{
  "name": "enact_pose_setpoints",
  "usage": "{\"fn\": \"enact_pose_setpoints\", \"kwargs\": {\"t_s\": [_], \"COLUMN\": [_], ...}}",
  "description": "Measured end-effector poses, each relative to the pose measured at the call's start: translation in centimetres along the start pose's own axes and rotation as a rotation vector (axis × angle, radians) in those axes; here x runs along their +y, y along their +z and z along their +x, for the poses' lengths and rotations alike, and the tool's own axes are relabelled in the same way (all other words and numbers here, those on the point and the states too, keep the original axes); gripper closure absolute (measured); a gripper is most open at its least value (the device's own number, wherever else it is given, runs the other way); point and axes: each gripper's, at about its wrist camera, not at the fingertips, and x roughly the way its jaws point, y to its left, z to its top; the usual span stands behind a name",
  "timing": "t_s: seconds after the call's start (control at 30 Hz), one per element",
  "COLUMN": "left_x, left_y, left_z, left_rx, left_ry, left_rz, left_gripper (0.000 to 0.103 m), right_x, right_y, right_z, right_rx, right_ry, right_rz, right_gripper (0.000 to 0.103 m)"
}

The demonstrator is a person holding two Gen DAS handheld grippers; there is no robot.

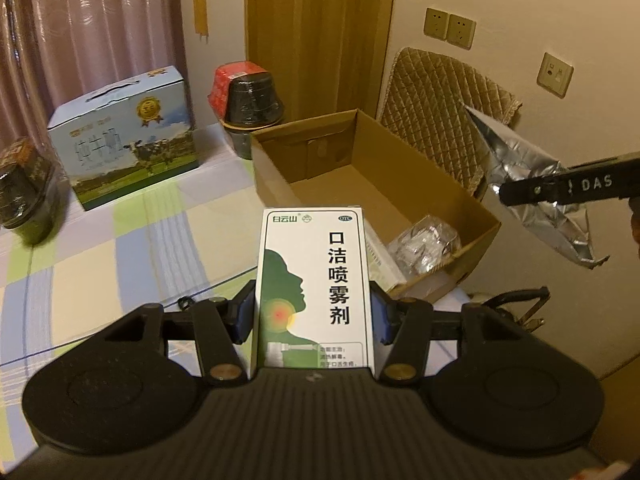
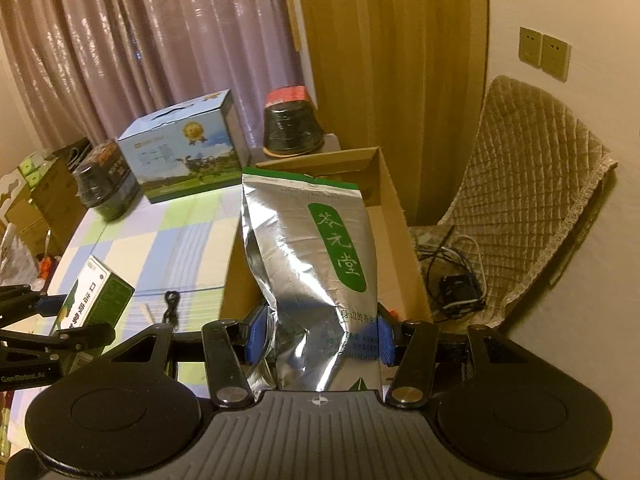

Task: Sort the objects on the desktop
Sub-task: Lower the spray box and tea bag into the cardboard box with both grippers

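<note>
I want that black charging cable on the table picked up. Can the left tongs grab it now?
Probably not yet. The left tongs are shut on the white medicine box, so they are full. The black cable lies bare on the checked tablecloth.

pouch (image 2: 308,264): crinkled glossy foil | carton (image 1: 360,184): matt cardboard | tablecloth (image 1: 120,248): cloth

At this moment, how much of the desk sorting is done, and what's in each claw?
Done: a clear plastic packet already lies in the open cardboard box. In hand: the left claw grips a white-and-green spray box; the right claw grips a silver foil pouch. Left: both go in, plus a small black item on the table.
</note>
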Motion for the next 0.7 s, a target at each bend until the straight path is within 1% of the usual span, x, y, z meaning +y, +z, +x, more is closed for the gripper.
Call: {"fn": "enact_pose_setpoints", "kwargs": {"t_s": [0.3,0.43,0.7], "left_x": [-2.1,-2.6,-3.1], "left_y": [3.6,5.1,6.9], "left_z": [5.0,7.5,11.9], "left_rx": [-0.006,-0.007,0.007], "left_ry": [-0.054,-0.076,-0.114], "left_rz": [-0.026,-0.032,-0.054], "left_gripper": [0.053,0.053,0.053], "right_x": [-2.3,-3.4,-5.6], "right_y": [2.2,3.2,4.4], "right_z": [3.8,5.5,8.1], "right_rx": [0.016,0.018,0.027], "right_ry": [0.009,0.001,-0.013], "right_rz": [0.023,0.04,0.075], "right_gripper": [0.053,0.053,0.053]}}
